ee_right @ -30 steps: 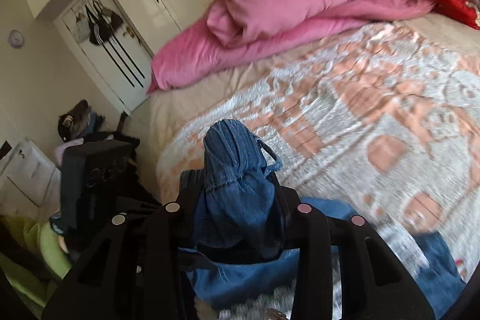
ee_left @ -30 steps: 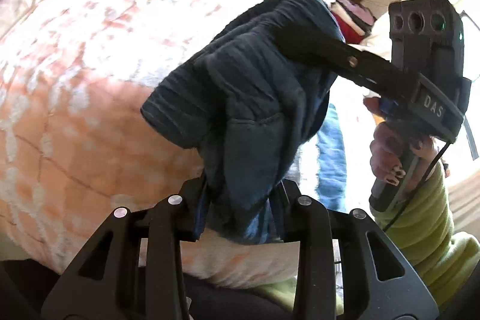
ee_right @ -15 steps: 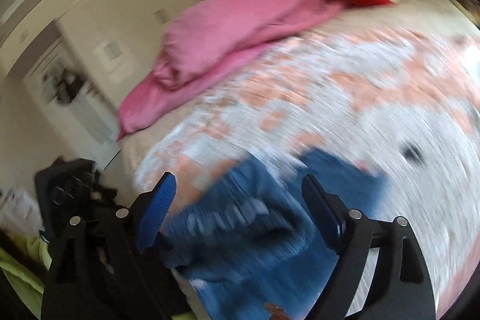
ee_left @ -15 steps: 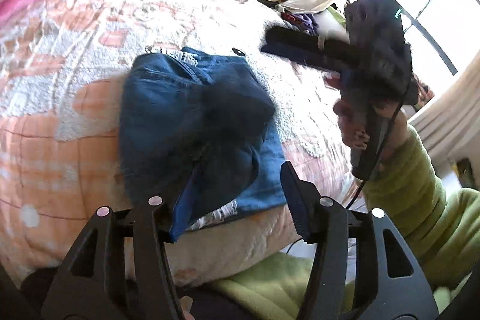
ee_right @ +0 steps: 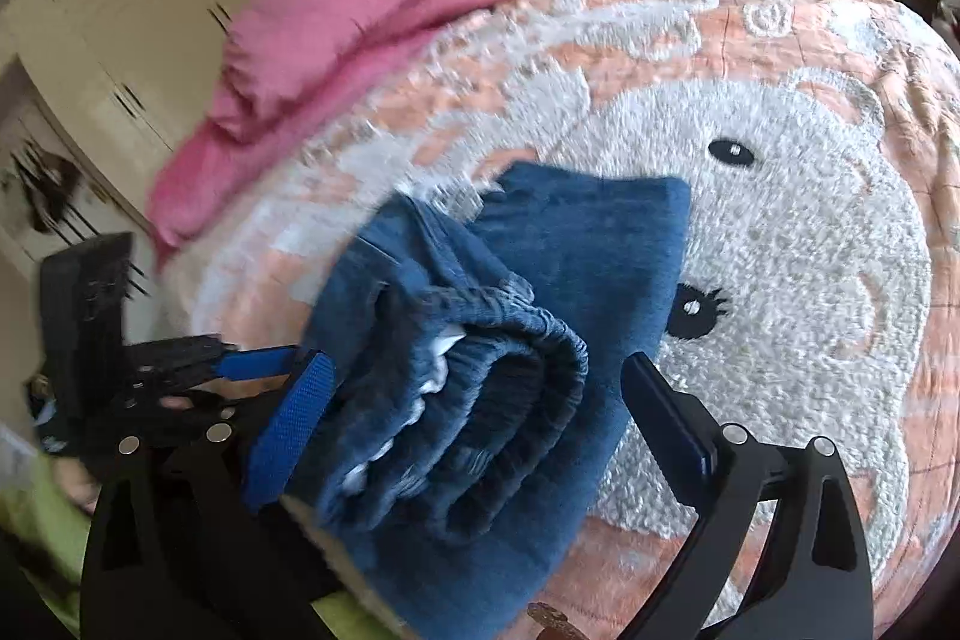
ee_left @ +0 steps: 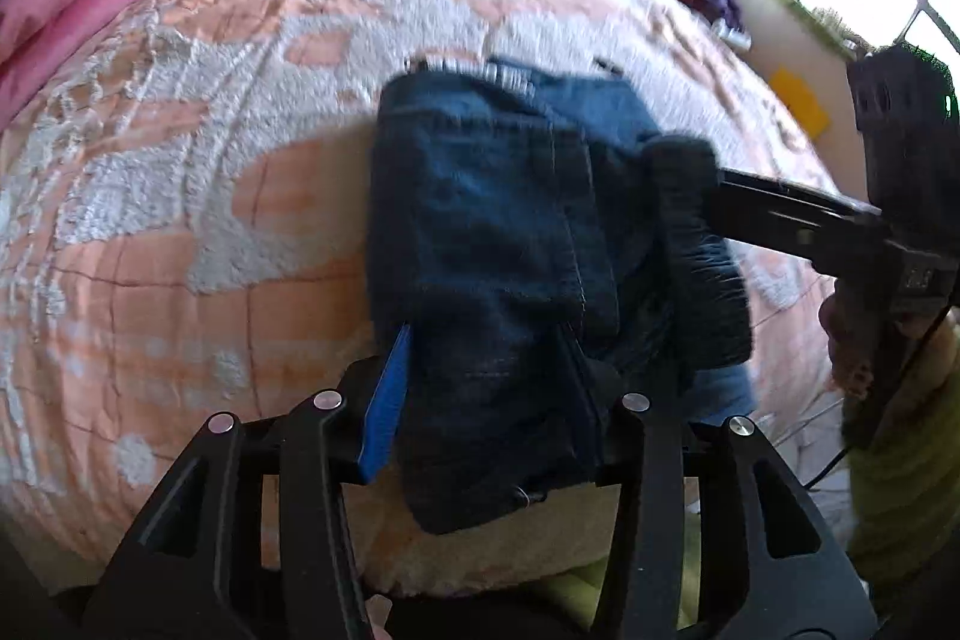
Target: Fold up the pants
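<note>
- Since a second ago, the blue jeans (ee_left: 498,244) have dropped from mid-air onto the bed (ee_left: 198,196) near its front edge, folded.
- Left gripper (ee_left: 492,400) straddles the jeans' near edge, partly open.
- Right gripper (ee_right: 474,412) gapes wide around the folded waistband.

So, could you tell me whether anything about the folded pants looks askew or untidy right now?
Yes. The blue denim pants lie folded on the peach and white fleece bedspread, but the elastic waistband sits bunched and rumpled on top, its layers uneven, not flat.
</note>
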